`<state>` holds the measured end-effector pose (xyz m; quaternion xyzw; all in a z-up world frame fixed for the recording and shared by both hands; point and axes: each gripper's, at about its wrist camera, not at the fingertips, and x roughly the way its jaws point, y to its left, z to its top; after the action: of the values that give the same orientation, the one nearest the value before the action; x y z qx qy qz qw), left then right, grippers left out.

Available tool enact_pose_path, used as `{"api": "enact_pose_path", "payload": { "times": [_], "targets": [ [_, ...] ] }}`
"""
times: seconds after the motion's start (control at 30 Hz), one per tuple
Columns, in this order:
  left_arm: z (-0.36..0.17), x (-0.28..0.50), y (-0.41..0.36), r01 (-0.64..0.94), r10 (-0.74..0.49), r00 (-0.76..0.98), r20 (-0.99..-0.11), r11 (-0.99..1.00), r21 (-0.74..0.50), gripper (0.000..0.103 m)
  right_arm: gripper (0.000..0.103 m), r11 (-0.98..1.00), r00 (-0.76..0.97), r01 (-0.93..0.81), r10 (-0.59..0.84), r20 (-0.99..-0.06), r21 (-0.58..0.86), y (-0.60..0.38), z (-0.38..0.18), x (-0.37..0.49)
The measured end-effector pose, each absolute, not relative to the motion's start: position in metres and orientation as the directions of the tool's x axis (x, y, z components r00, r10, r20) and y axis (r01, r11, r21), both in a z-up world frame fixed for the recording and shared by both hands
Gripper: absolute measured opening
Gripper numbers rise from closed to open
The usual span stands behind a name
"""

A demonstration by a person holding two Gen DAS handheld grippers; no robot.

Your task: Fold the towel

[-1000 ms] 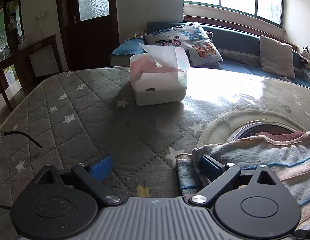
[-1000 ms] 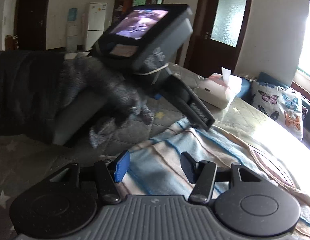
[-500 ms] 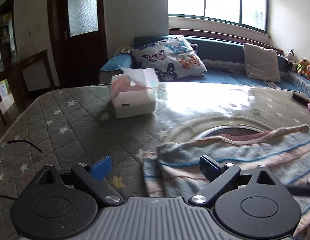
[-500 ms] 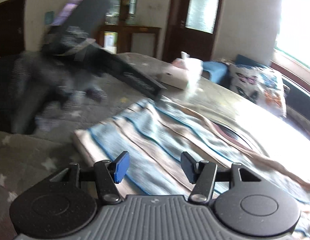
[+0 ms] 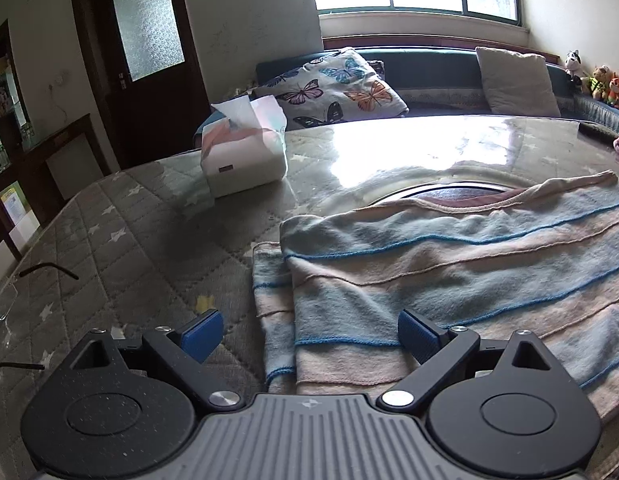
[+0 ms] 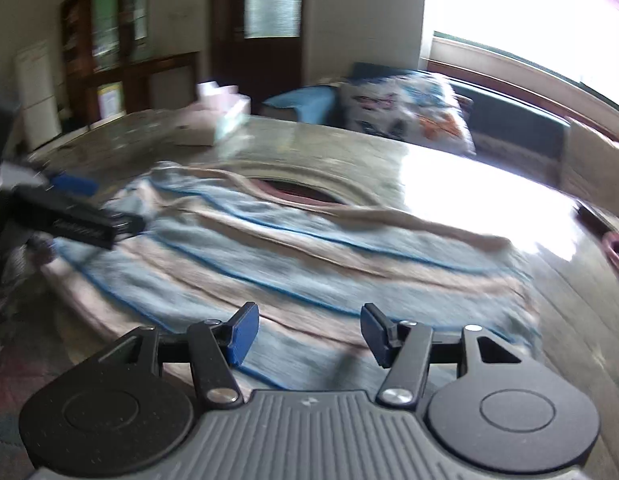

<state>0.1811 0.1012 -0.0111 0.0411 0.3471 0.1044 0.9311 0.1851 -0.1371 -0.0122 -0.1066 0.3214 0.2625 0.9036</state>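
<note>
Just ahead of the left gripper (image 5: pixel 309 338), the towel (image 5: pixel 449 264) lies flat on the quilted, star-printed table cover (image 5: pixel 109 240), already doubled over once: 2 layers show at its near left end, where the lower layer peeks out as a narrow strip beside the upper one. That first fold looks done, though not tidily, since the edges do not line up and the far hem curls up in a loose roll over the round cut-out (image 5: pixel 441 192) in the table.

The left gripper stands spread wide with nothing between its blue pads (image 5: pixel 201 334); the towel's near left corner sits between and just beyond them, untouched as far as I can tell. The right gripper (image 6: pixel 307 334) is likewise spread, empty, hovering over the towel's near edge toward its right half, the cloth passing under both pads. Its view is smeared with blur, so fine detail of the cloth there is lost. From that side the left tool shows far off to the left, over the towel's other end.

What remains, by my reckoning, is at least 1 more fold: the towel is a long band running across in front of both claws, so 1 end wants pinching and carrying over to the other. Neither claw has hold of anything yet. A tissue box (image 5: pixel 245 156) stands well beyond the left gripper, clear of the work.
</note>
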Motion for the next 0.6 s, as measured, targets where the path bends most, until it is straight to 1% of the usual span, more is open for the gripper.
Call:
{"api": "enact_pose_path", "payload": {
  "times": [0.17,0.3,0.47,0.6],
  "targets": [
    [-0.012,0.181,0.103,-0.167,0.224,0.735,-0.640,0.975,0.149,0.097,0.058,0.907,0.697,-0.421,0.325,-0.640,0.002,-0.181,-0.018,0.189],
    [-0.012,0.182,0.102,-0.168,0.226,0.733,-0.642,0.974,0.151,0.097,0.058,0.930,0.714,-0.366,0.298,-0.634,0.026,-0.203,-0.013,0.193],
    [-0.008,0.185,0.100,-0.170,0.231,0.725,-0.649,0.973,0.156,0.097,0.058,0.926,0.725,-0.376,0.322,-0.608,0.042,-0.204,-0.006,0.204],
    [0.000,0.188,0.098,-0.158,0.212,0.729,-0.651,0.977,0.141,0.097,0.057,0.931,0.704,-0.357,0.323,-0.632,0.078,-0.205,-0.016,0.221]
  ]
}}
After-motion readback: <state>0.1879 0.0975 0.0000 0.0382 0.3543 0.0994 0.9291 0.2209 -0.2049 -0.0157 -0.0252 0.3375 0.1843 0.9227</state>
